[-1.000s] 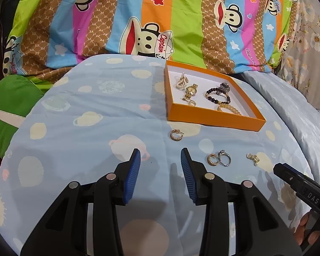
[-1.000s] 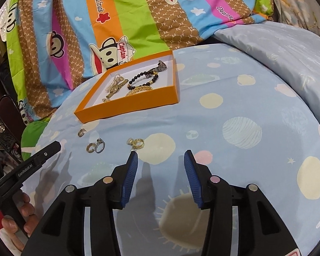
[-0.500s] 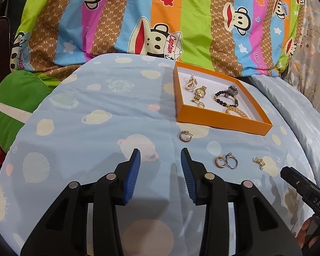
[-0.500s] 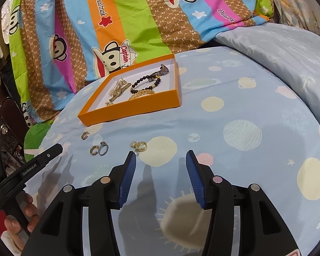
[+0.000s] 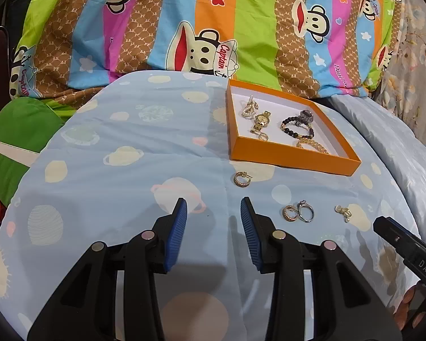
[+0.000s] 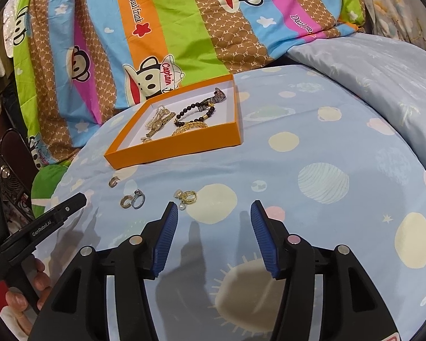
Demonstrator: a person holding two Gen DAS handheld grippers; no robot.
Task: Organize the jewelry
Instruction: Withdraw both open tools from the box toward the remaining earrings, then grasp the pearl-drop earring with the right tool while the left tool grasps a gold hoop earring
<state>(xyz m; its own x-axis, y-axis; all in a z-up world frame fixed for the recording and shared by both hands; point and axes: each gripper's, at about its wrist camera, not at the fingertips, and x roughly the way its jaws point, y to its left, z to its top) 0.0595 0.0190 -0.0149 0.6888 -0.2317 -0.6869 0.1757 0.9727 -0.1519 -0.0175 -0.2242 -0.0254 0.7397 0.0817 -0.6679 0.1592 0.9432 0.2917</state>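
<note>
On the striped monkey-print blanket (image 5: 241, 28), "Captain" runs in red across the cap of the monkey (image 5: 201, 54) at twelve o'clock in the left wrist view, and "Daul frank" stands down the pink stripe at two o'clock. The right wrist view shows the same words on the blanket (image 6: 167, 28). The brown stripes repeat small "PF" letters. The right gripper (image 5: 411, 255), at four o'clock, reads "DAS". The left gripper (image 6: 37, 227), at nine o'clock, reads "GenRobot.AI"; smaller print below it is unreadable.
</note>
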